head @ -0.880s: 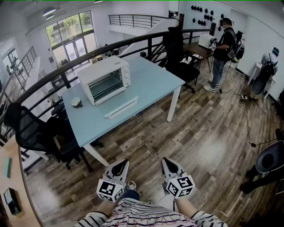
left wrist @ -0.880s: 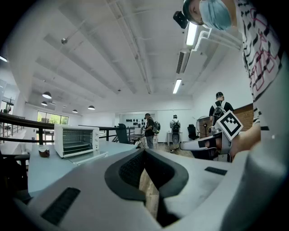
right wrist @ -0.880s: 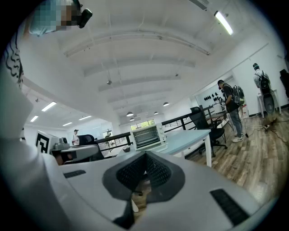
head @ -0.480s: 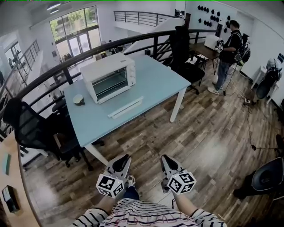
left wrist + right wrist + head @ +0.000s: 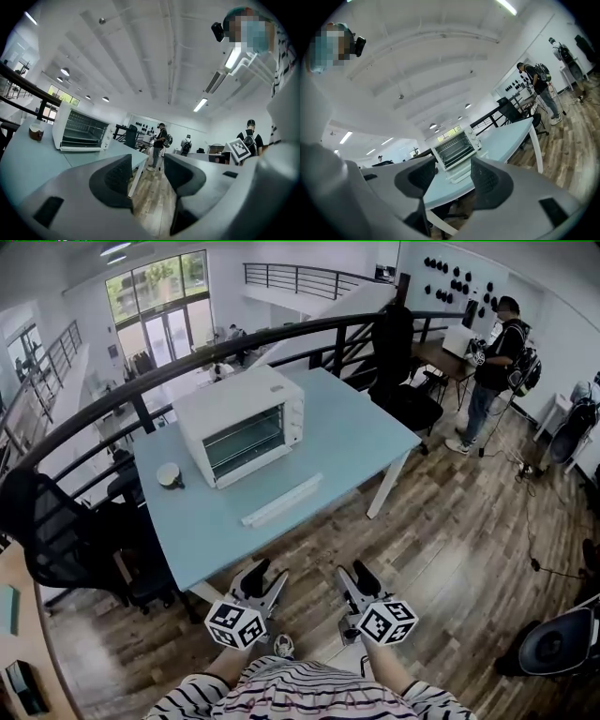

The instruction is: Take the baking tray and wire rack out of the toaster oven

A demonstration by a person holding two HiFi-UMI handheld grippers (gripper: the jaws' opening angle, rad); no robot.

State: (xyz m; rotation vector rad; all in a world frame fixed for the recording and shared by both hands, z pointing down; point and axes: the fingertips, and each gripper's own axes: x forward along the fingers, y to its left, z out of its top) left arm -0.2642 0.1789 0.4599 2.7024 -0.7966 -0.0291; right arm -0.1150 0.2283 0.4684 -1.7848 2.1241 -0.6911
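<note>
Head view: white box-shaped toaster oven (image 5: 242, 426) at far edge of pale-blue table (image 5: 347, 432); left gripper (image 5: 267, 573) and right gripper (image 5: 353, 571), jaws apart, empty.

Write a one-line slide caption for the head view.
Left tool and right tool, both open and empty, face a blue table holding a white toaster oven.

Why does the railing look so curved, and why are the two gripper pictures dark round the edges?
Head view: the wide lens bows the railing into an arc. Left gripper view: a round black border, and the close fingers look soft. Right gripper view: same border; the table edge curves.
</note>
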